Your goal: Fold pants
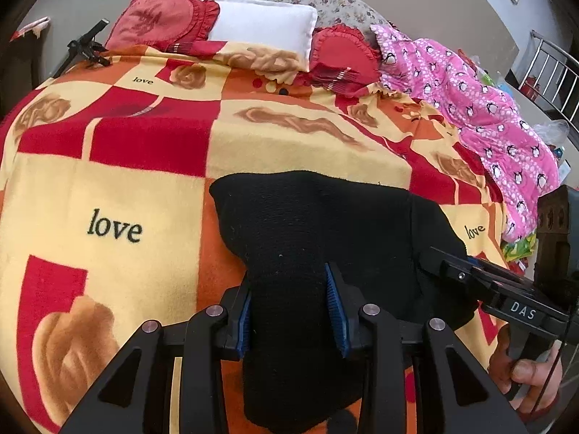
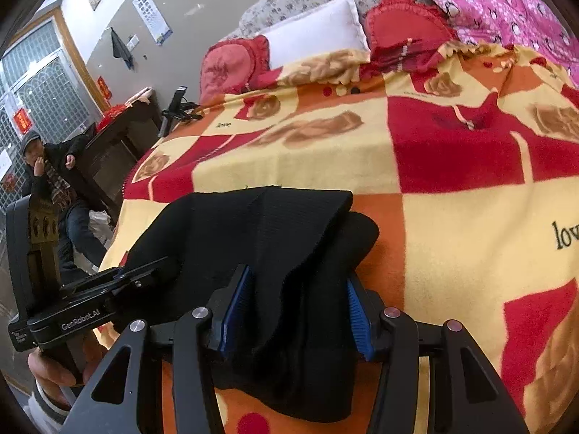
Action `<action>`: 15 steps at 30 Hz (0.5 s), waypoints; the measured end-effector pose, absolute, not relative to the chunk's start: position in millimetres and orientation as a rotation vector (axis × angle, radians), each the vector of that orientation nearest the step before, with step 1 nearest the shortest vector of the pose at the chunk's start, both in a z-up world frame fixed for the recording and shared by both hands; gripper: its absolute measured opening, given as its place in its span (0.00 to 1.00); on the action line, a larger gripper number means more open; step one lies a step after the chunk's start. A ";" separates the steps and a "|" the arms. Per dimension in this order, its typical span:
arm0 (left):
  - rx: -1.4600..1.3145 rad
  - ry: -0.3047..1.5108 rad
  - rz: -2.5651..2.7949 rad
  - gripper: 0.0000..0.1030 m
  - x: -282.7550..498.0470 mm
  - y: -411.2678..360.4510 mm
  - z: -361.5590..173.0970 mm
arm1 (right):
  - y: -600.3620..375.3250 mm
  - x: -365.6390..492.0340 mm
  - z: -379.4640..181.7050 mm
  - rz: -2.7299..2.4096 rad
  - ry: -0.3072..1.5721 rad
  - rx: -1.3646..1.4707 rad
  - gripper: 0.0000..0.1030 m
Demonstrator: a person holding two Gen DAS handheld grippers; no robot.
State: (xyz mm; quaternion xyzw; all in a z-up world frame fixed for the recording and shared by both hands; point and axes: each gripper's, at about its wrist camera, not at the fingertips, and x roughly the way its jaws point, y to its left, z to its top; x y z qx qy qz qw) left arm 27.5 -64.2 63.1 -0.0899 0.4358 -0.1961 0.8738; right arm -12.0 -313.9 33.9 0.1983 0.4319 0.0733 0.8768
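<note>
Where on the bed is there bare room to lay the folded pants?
Bare blanket lies left of the pants, around the "love" print, and ahead of them up to the pillows. The right edge is crowded: the pink garment and the right gripper.

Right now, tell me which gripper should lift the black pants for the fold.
Left, probably: the left gripper brackets a flat, narrow strip of the black pants that fills its gap; the right gripper straddles a lumpier, doubled bunch.

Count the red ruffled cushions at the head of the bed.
2: left red cushion left of the white pillow, right red cushion between it and the pink penguin blanket. Others may be hidden.
</note>
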 end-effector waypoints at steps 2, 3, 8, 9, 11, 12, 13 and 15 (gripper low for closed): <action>-0.192 0.911 -0.409 0.34 30.7 -65.2 61.9 | -315.1 -10.3 30.4 0.150 0.911 0.419 0.50; -0.189 0.910 -0.408 0.34 32.6 -66.0 61.3 | -315.5 -10.0 30.0 0.151 0.911 0.421 0.51; -0.191 0.916 -0.405 0.37 35.8 -67.1 56.6 | -316.1 -7.9 26.1 0.147 0.925 0.419 0.55; -0.195 0.917 -0.404 0.40 35.4 -66.0 55.1 | -317.4 -7.7 24.1 0.144 0.930 0.426 0.57; -0.202 0.919 -0.397 0.47 34.3 -63.3 51.6 | -320.2 -7.3 18.7 0.136 0.936 0.443 0.61; -0.204 0.922 -0.390 0.52 34.3 -62.4 49.7 | -321.3 -7.4 16.7 0.134 0.937 0.448 0.62; -0.210 0.927 -0.384 0.55 34.5 -61.1 47.9 | -321.9 -7.7 15.9 0.135 0.935 0.449 0.62; -0.242 0.940 -0.376 0.60 35.1 -55.3 45.3 | -322.6 -9.3 17.4 0.134 0.936 0.447 0.62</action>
